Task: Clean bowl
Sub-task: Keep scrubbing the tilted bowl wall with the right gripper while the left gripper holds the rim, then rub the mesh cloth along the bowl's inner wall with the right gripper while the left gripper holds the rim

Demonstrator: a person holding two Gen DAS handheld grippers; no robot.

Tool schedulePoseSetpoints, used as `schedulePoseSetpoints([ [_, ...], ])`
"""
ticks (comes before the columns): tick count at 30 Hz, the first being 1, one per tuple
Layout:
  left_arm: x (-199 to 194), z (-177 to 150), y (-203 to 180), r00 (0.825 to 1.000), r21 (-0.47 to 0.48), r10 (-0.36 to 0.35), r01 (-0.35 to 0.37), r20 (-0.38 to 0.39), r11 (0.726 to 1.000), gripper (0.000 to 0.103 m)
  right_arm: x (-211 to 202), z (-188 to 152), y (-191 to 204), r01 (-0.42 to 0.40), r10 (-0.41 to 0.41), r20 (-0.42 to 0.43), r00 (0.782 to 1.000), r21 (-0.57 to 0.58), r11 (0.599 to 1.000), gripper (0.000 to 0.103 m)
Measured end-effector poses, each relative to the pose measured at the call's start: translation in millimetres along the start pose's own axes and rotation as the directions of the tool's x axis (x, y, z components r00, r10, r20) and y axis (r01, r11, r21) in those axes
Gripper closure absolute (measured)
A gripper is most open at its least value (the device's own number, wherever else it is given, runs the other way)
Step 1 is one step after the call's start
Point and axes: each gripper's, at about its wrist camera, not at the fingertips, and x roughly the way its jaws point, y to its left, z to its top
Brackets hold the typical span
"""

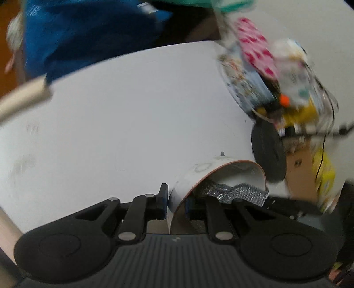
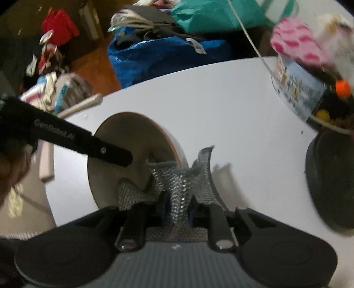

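A: Left wrist view, near to far?
B: Left tool (image 1: 176, 205) at bottom centre, pinching wall of bowl (image 1: 218, 170) w/ one finger outside, other inside. Bowl tipped on its side just right of centre, opening facing lower right, thin brown rim. Silvery mesh scrubber (image 1: 234, 191) pushed into bowl mouth from the right. All blurred.

A: Right wrist view?
B: Right tool (image 2: 178, 212) bottom centre, clamped on the scrubber (image 2: 177, 183); mesh crumpled, folds sticking up btwn fingers. Just beyond, left of centre, bowl (image 2: 124, 141) w/ opening toward camera, scrubber edge touching inside near right rim. Black finger (image 2: 110, 151) of left tool reaching in from left edge, tip inside the bowl.

A: Under it?
B: White desk (image 2: 221, 110), bare across middle of frame.

A: Further out?
B: Dark round object (image 2: 329, 177) at right edge. Above it, upper right, printed container (image 2: 298, 93) stuffed w/ pink-and-white cloth (image 2: 294, 44), orange ball (image 2: 343, 87) beside. Top centre beyond desk edge: blue bag (image 2: 159, 55), teal bag (image 2: 212, 15) behind. Upper left: clutter on brown floor, too blurred to name.
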Motion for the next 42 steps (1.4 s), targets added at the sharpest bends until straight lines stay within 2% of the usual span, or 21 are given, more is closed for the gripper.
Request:
schedulePoseSetpoints([
  [1, 1, -1, 8, 1.0, -0.065, -0.02, 0.02, -0.006, 0.998, 0.089, 1, 0, -2, -0.008, 0.007, 0.009, 1.0, 0.031, 0.999, 0.084],
  [5, 5, -4, 27, 0.998, -0.21, -0.058, 0.053, -0.021, 0.976, 0.09, 3, -1, -1, -0.025, 0.022, 0.03, 0.999, 0.09, 0.996, 0.084],
  [7, 5, -3, 20, 1.0, -0.136, -0.028, 0.025, -0.014, 0.99, 0.09, 3, -1, -1, -0.027, 0.024, 0.035, 0.999, 0.095, 0.995, 0.085],
  [9, 4, -9, -1, 0.999, 0.045, 0.043, -0.044, 0.01, 0.998, 0.09, 1, 0, -1, -0.028, 0.026, 0.028, 0.999, 0.089, 0.996, 0.088],
  [11, 3, -16, -24, 0.992, 0.244, 0.116, -0.125, 0.051, 0.962, 0.089, -2, 0, 2, -0.016, 0.015, 0.02, 1.0, 0.069, 0.998, 0.089],
  [12, 2, -19, -36, 0.986, 0.338, 0.149, -0.166, 0.077, 0.926, 0.089, -4, 1, 4, -0.008, 0.007, 0.016, 1.0, 0.052, 0.999, 0.09],
  [14, 1, -26, -59, 0.969, 0.512, 0.205, -0.247, 0.138, 0.823, 0.089, -7, 3, 9, 0.016, -0.016, 0.017, 1.0, -0.003, 1.0, 0.091],
  [15, 0, -30, -70, 0.959, 0.59, 0.227, -0.285, 0.172, 0.756, 0.089, -9, 4, 13, 0.041, -0.04, 0.021, 0.999, -0.047, 0.998, 0.091],
  [17, -1, -37, -94, 0.934, 0.72, 0.259, -0.355, 0.246, 0.596, 0.089, -11, 6, 18, 0.09, -0.088, 0.026, 0.996, -0.114, 0.989, 0.092],
  [18, -2, -42, -102, 0.926, 0.76, 0.263, -0.374, 0.271, 0.531, 0.09, -12, 7, 20, 0.118, -0.115, 0.029, 0.993, -0.15, 0.982, 0.092],
  [20, 0, -51, -111, 0.918, 0.794, 0.265, -0.391, 0.296, 0.466, 0.093, -13, 8, 22, 0.162, -0.159, 0.033, 0.987, -0.199, 0.966, 0.092],
  [21, 1, -53, -114, 0.915, 0.799, 0.264, -0.396, 0.304, 0.453, 0.094, -14, 8, 22, 0.167, -0.164, 0.029, 0.986, -0.204, 0.965, 0.092],
  [23, 0, -54, -113, 0.919, 0.788, 0.256, -0.39, 0.299, 0.477, 0.097, -14, 8, 20, 0.168, -0.168, 0.017, 0.986, -0.208, 0.964, 0.092],
  [24, -1, -52, -111, 0.925, 0.772, 0.25, -0.378, 0.287, 0.512, 0.097, -13, 8, 19, 0.168, -0.168, 0.015, 0.986, -0.206, 0.964, 0.091],
  [26, -5, -42, -101, 0.942, 0.707, 0.229, -0.336, 0.246, 0.623, 0.096, -12, 6, 16, 0.16, -0.161, 0.008, 0.987, -0.19, 0.969, 0.09],
  [29, -8, -28, -86, 0.959, 0.601, 0.203, -0.281, 0.196, 0.748, 0.096, -9, 3, 11, 0.125, -0.127, -0.012, 0.992, -0.133, 0.983, 0.088],
  [31, -9, -17, -62, 0.979, 0.449, 0.154, -0.197, 0.13, 0.871, 0.096, -7, 1, 6, 0.094, -0.096, -0.02, 0.995, -0.078, 0.993, 0.086],
  [34, -10, -13, -36, 0.993, 0.275, 0.089, -0.107, 0.075, 0.955, 0.096, -6, -1, 3, 0.069, -0.069, -0.017, 0.997, -0.027, 0.997, 0.085],
  [36, -9, -12, -20, 0.997, 0.167, 0.047, -0.055, 0.053, 0.984, 0.096, -5, 0, 2, 0.06, -0.06, -0.016, 0.998, -0.009, 0.998, 0.085],
  [38, -7, -13, -5, 0.999, 0.045, 0.003, -0.005, 0.035, 0.999, 0.096, -4, 0, 1, 0.048, -0.047, -0.013, 0.999, 0.013, 0.999, 0.085],
  [42, 0, -17, 17, 0.999, -0.163, -0.053, 0.052, 0.0, 0.985, 0.096, -3, 1, 3, 0.037, -0.036, -0.01, 0.999, 0.038, 0.999, 0.084],
])
